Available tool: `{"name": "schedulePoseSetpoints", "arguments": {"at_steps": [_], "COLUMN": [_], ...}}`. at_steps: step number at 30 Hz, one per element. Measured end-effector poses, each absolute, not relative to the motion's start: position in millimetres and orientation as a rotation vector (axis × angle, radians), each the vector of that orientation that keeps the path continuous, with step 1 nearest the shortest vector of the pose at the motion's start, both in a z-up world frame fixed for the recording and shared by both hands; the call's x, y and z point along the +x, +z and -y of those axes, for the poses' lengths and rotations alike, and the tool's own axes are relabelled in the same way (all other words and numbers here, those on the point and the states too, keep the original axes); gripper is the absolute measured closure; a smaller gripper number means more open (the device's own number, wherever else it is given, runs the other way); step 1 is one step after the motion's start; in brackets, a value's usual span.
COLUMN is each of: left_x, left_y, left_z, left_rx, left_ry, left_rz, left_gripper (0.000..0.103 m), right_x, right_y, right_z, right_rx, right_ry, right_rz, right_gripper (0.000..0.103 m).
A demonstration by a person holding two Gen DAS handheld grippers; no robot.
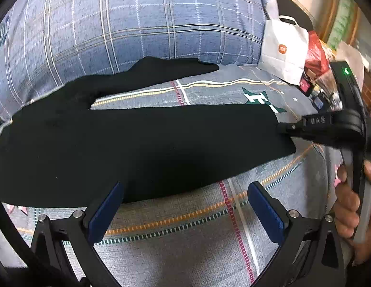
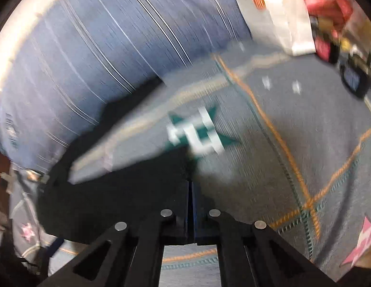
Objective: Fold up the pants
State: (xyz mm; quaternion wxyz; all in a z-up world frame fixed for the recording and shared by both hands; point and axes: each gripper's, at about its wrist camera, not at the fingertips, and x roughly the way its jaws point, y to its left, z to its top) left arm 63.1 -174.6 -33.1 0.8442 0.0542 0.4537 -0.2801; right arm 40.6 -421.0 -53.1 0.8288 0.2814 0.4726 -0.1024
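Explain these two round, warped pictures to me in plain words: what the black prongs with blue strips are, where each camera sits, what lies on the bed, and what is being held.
There is no robot here. A person holds a hand-held gripper in each hand, and each gripper carries a wide-angle camera that looks along its two fingers, which bends the picture.

The left wrist view shows the left gripper with its blue-padded fingers spread open above the near edge of the black pants, gripping nothing. The pants lie spread on a grey patterned bedsheet, in front of a blue plaid pillow. A white paper bag stands at the far right. The same view shows the right gripper from the side, at the end of a pant leg, with the person's hand on its handle.

The right wrist view is blurred. The right gripper is shut, with its tips at the edge of the black cloth.
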Motion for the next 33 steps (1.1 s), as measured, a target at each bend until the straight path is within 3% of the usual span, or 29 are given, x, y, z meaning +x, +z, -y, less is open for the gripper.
{"name": "schedulePoseSetpoints", "arguments": {"at_steps": [6,15,16,17,19,26,31,33], "left_x": [83.2,118.6,125.5,131.1,143.4,204.8,242.2,243.5], "left_y": [-23.4,6.4,9.2,11.0,16.8,52.7,39.0,23.3], "left_z": [149.2,128.2,127.8,127.2,126.2,122.0,127.8,126.3], "left_rx": [0.045,0.023,0.021,0.019,0.015,-0.037,0.040,0.044], "left_ry": [-0.499,-0.388,-0.365,-0.347,-0.312,-0.235,-0.289,-0.314], "left_rz": [-0.956,-0.902,-0.902,-0.902,-0.898,-0.759,-0.781,-0.763], "left_gripper": [0.000,0.000,0.000,0.000,0.000,0.000,0.000,0.000], "right_x": [16.6,27.2,33.5,39.0,57.2,148.5,184.9,199.3], "right_y": [2.5,33.9,37.2,42.4,57.7,82.4,38.0,10.3], "right_z": [402.8,375.0,370.6,368.2,367.4,401.4,407.4,403.8], "right_rx": [0.514,0.589,0.593,0.585,0.549,0.617,0.650,0.627], "right_ry": [-0.165,0.058,0.095,0.118,0.115,0.052,0.120,0.103], "right_rz": [-0.750,-0.686,-0.697,-0.704,-0.667,-0.588,-0.620,-0.717], "right_gripper": [0.099,0.093,0.082,0.055,0.012,0.012,0.012,0.013]}}
